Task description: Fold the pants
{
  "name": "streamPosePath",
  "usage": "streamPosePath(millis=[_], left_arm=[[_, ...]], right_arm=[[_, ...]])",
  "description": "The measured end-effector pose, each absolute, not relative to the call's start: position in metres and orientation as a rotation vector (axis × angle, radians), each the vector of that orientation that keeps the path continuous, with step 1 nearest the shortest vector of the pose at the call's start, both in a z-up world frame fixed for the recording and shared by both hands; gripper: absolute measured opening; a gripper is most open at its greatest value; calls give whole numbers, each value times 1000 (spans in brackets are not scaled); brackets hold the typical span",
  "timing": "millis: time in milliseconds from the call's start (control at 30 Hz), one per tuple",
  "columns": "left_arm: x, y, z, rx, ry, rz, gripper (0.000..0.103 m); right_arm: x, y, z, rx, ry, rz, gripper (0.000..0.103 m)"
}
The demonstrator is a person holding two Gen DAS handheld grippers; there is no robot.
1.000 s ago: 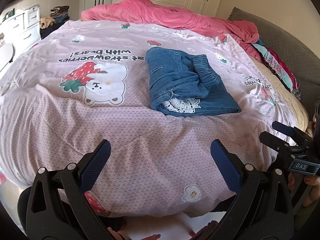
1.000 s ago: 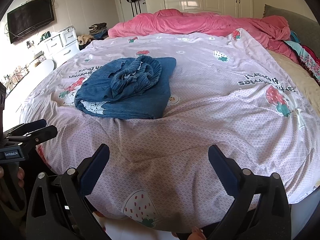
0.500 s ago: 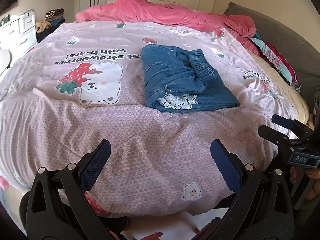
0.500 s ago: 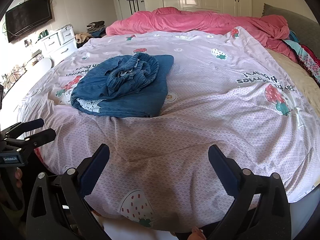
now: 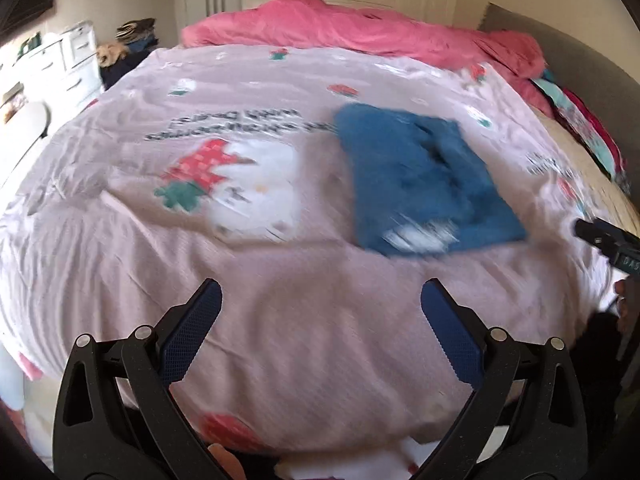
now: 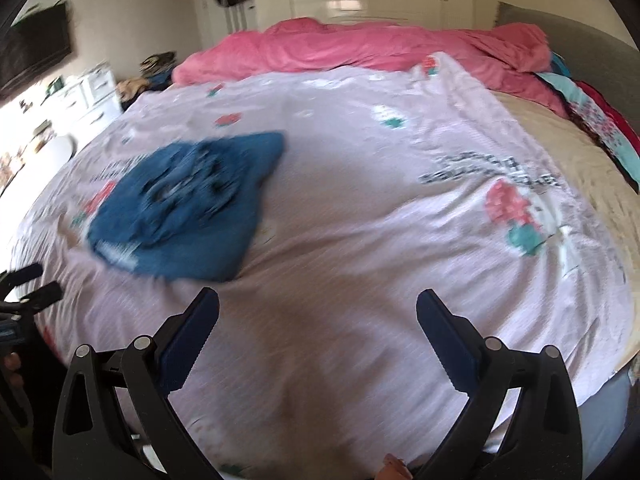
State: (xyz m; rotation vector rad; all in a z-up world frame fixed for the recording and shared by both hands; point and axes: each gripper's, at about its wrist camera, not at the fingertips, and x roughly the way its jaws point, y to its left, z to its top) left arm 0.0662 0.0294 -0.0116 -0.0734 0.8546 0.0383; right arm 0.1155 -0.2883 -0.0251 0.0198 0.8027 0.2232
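I have two grippers up, and both camera feeds are smeared with blur, so fine detail is lost. The left gripper (image 5: 320,312) has its jaws spread wide with nothing between them, hanging over the near edge of the bed (image 5: 304,344). The right gripper (image 6: 318,320) is the same: jaws wide apart, empty, over the near edge further toward the right side. Each gripper also shows at the margin of the other's feed, the right one (image 5: 608,240) at the right rim and the left one (image 6: 28,292) at the left rim.

I count one pair of pants (image 5: 420,180), blue denim, lying as a folded bundle flat on the lilac bedspread (image 5: 120,232). It sits in the middle of the bed, closer to the near edge than to the far one, well apart from both grippers. A pale patch (image 5: 416,236) shows at its near end; I cannot tell what it is through the blur.

One pink duvet (image 6: 360,48) is heaped along the far edge. On the bedspread I can make out two large strawberry-and-bear prints, one (image 5: 232,184) just left of the pants and one (image 6: 524,216) toward the right edge.
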Motion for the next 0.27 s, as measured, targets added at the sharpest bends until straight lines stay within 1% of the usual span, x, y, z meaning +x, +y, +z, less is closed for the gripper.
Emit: streamPosePath(millis=[167, 267], left_arm=[[121, 106, -17, -99, 948, 109, 94], [152, 164, -23, -115, 957, 239, 94]], right_arm=[[171, -363, -18, 75, 809, 64, 99], [215, -413, -24, 58, 838, -75, 99]])
